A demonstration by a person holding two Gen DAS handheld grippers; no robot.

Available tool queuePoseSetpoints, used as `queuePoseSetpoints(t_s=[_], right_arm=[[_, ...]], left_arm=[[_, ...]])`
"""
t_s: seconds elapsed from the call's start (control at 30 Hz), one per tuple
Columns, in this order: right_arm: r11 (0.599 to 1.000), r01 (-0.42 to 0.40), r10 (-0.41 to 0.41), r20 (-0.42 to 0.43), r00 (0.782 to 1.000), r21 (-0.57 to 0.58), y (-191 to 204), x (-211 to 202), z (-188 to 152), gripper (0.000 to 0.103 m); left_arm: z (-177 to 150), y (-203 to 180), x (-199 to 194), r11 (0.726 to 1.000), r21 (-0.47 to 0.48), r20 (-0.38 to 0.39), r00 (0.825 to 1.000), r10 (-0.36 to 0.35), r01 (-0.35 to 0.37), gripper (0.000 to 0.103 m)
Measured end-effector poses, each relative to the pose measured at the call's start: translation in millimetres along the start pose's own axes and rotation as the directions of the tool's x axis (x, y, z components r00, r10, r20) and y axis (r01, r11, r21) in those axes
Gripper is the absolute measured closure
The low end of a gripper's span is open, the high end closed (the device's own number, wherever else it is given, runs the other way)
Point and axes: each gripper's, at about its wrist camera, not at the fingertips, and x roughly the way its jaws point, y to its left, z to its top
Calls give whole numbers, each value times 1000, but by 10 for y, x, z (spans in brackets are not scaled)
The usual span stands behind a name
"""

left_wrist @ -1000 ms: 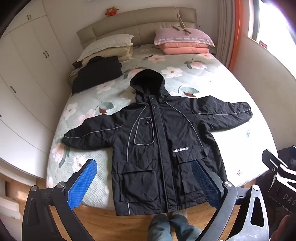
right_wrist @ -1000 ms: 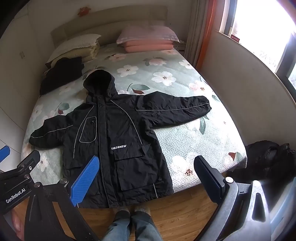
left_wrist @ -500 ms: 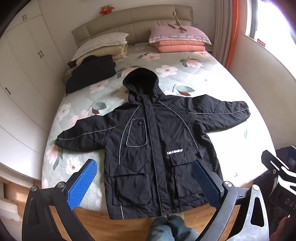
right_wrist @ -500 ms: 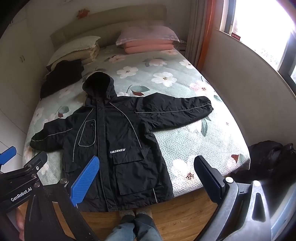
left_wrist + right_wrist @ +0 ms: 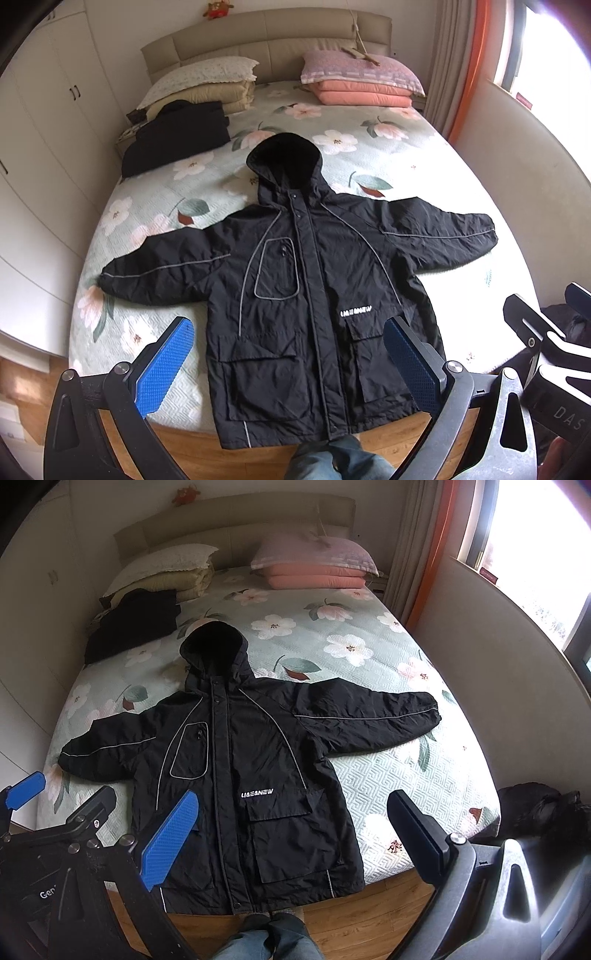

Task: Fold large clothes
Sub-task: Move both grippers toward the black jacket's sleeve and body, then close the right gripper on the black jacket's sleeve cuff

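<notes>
A wide bed point(image 5: 424, 155) with a flowered green cover fills the room. On it a black hooded jacket point(image 5: 314, 280) lies face up and zipped, both sleeves spread out flat, hood towards the headboard, its hem hanging over the foot of the bed above the wooden floor point(image 5: 369, 904). A darker folded garment point(image 5: 177, 136), perhaps another coat, sits near the stacked pillows point(image 5: 207, 81) at the far left. The left gripper point(image 5: 288, 365) and the right gripper point(image 5: 295, 838) hover above the jacket's lower half, both spread wide and holding nothing.
</notes>
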Motion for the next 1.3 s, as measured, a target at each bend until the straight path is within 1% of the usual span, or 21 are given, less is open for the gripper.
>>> queuePoseSetpoints(t_s=[0.17, 0.37, 0.6, 0.67, 0.77, 0.9, 0.97, 1.03, 1.13, 1.3], right_arm=[[999, 36, -36, 5, 999, 20, 37, -24, 62, 1], [996, 68, -69, 14, 997, 62, -35, -6, 104, 1], [991, 82, -81, -12, 997, 102, -220, 105, 88, 1], [990, 87, -87, -11, 996, 107, -284, 127, 98, 1], [989, 91, -91, -8, 996, 116, -398, 178, 144, 1], [989, 87, -87, -6, 996, 116, -627, 295, 231, 1], [991, 69, -69, -3, 998, 115, -773, 372, 309, 1], [992, 68, -67, -9, 998, 106, -934, 457, 406, 1], [994, 74, -74, -11, 997, 81, -1207, 590, 567, 1], [994, 95, -96, 1, 995, 59, -1772, 870, 864, 1]], left_arm=[[74, 144, 29, 1000, 5, 16, 1000, 2, -2, 1], [137, 326, 60, 1000, 3, 30, 1000, -4, 4, 1], [195, 265, 128, 1000, 27, 29, 1000, -11, 11, 1], [231, 194, 149, 999, 33, 28, 999, -33, 32, 1], [286, 81, 198, 995, 20, 13, 995, -95, 94, 1], [376, -150, 267, 996, 25, 16, 996, -85, 84, 1], [436, -309, 285, 995, 19, 20, 995, -101, 100, 1], [510, -474, 295, 994, 5, 27, 994, -106, 106, 1], [639, -759, 348, 995, 0, 26, 995, -96, 96, 1], [857, -1247, 551, 993, -22, 3, 994, -114, 114, 1]])
